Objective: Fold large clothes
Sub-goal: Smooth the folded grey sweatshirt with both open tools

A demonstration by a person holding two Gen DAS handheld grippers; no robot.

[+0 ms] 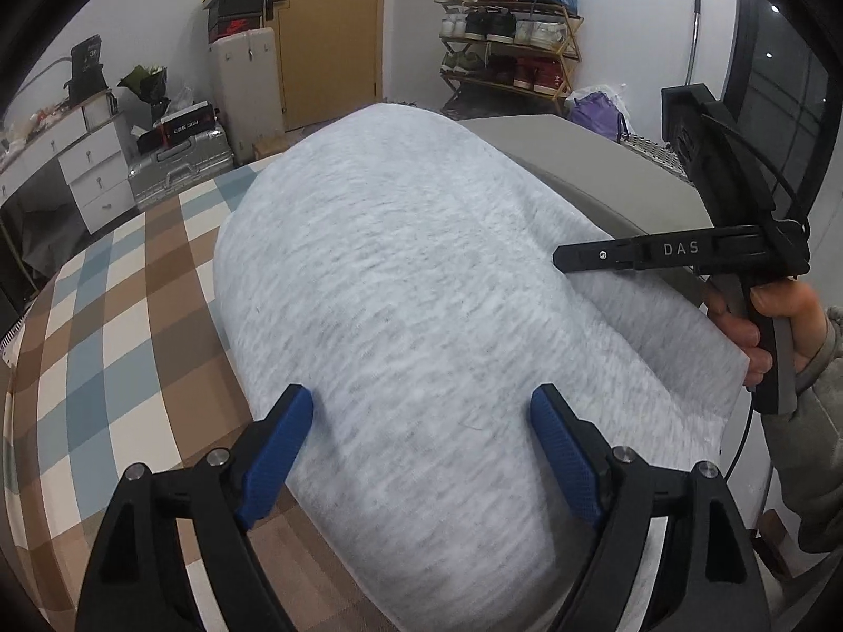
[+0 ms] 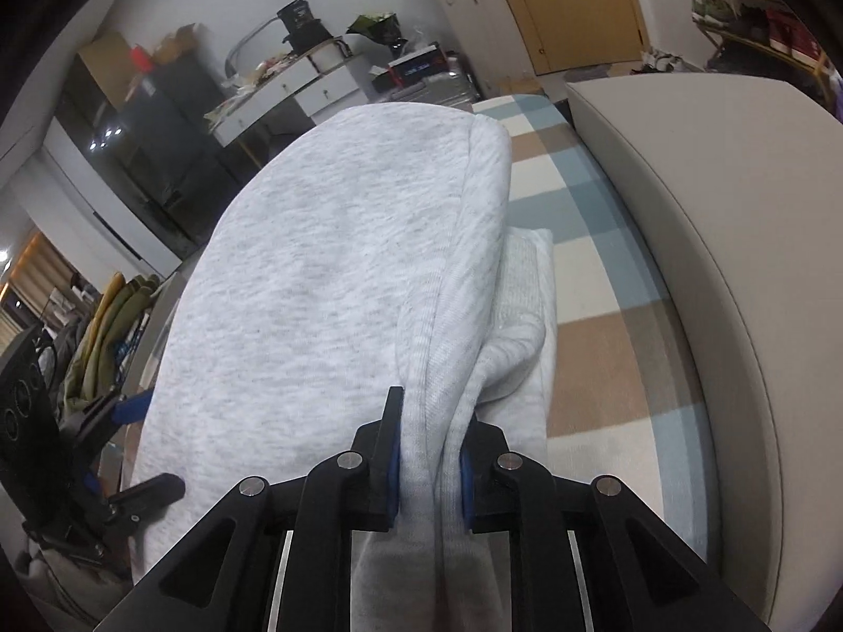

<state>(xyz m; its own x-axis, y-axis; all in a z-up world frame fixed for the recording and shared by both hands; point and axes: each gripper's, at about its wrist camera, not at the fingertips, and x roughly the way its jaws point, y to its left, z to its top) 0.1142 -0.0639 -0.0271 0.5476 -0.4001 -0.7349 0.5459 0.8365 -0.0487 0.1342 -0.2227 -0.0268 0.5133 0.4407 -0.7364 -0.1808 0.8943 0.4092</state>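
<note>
A light grey heathered garment (image 1: pixel 395 274) lies folded on the checked bed cover (image 1: pixel 121 326). In the left wrist view my left gripper (image 1: pixel 424 421) is open just above the garment's near part, its blue pads (image 1: pixel 279 453) wide apart with only flat cloth under them. My right gripper (image 1: pixel 561 257) reaches in from the right, held by a hand (image 1: pixel 780 316). In the right wrist view the right gripper (image 2: pixel 429 466) is shut on a bunched edge of the garment (image 2: pixel 326 274). The left gripper (image 2: pixel 147 447) shows at that view's lower left, over the garment's edge.
A grey padded block (image 2: pixel 711 221) runs along the bed's right side. Beyond the bed stand a white drawer unit (image 1: pixel 89 168), a silver suitcase (image 1: pixel 179 168), a shoe rack (image 1: pixel 511 37) and a wooden door (image 1: pixel 332 26).
</note>
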